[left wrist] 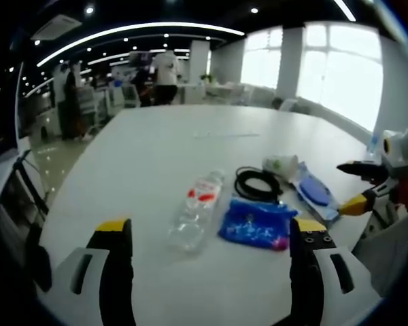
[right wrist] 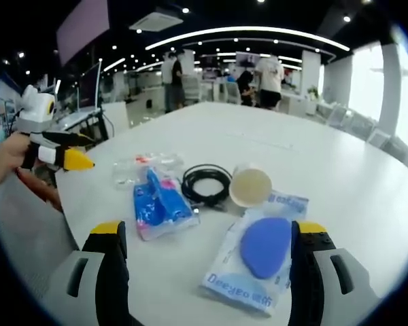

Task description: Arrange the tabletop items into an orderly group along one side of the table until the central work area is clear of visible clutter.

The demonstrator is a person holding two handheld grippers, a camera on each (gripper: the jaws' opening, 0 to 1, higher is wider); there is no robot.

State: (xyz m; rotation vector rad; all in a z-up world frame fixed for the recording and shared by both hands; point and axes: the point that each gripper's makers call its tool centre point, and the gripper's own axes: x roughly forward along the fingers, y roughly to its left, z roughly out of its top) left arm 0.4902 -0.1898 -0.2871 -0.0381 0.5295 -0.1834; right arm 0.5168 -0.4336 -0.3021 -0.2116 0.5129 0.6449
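On the white table (left wrist: 156, 142) lie a clear plastic bottle (left wrist: 196, 210) with a red label, a blue bag (left wrist: 256, 224), a coiled black cable (left wrist: 258, 183), a cup (left wrist: 280, 164) on its side and a packet with a blue pad (left wrist: 315, 192). My left gripper (left wrist: 211, 227) is open, its jaws on either side of the bottle and bag, short of them. My right gripper (right wrist: 209, 231) is open just before the packet (right wrist: 262, 255), with the bag (right wrist: 160, 204), cable (right wrist: 205, 183), cup (right wrist: 250, 185) and bottle (right wrist: 139, 168) beyond.
The table's far half (right wrist: 313, 149) is bare. A hand (right wrist: 13, 156) holds the left gripper at the table's edge. People (right wrist: 268, 71) stand among desks and chairs in the background. A monitor (right wrist: 88, 85) stands off the table's left side.
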